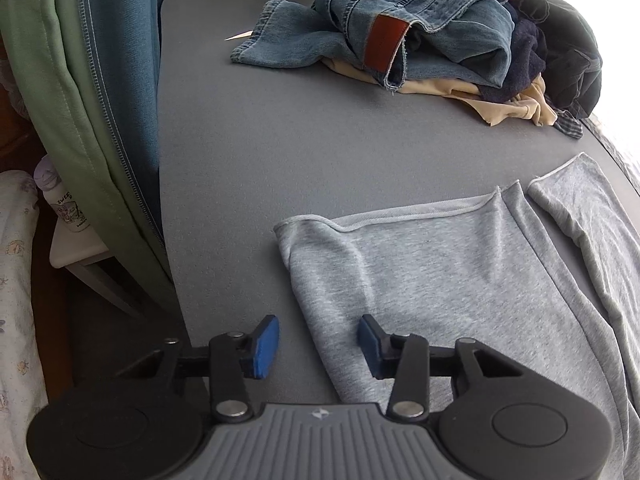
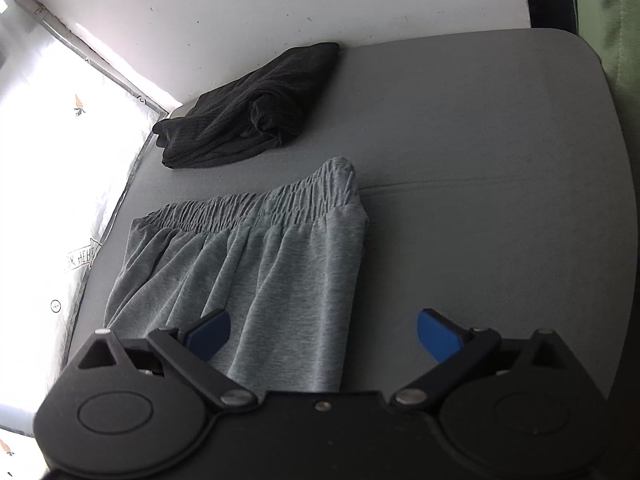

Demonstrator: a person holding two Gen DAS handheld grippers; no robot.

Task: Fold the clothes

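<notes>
Light grey shorts lie flat on the grey table. The left wrist view shows their leg hems [image 1: 440, 264]; the right wrist view shows their elastic waistband [image 2: 272, 204]. My left gripper [image 1: 319, 346] is open and empty, low over the left edge of one leg. My right gripper [image 2: 324, 338] is open and empty, straddling the right edge of the shorts below the waistband. A folded black garment [image 2: 252, 112] lies at the far left corner of the table in the right wrist view.
A pile of unfolded clothes with blue jeans [image 1: 420, 24] on top sits at the far right of the table [image 1: 248, 152]. Green and blue hanging fabric [image 1: 80, 100] borders the table's left edge. A white wall [image 2: 280, 4] and bright window [image 2: 52, 160] flank the table.
</notes>
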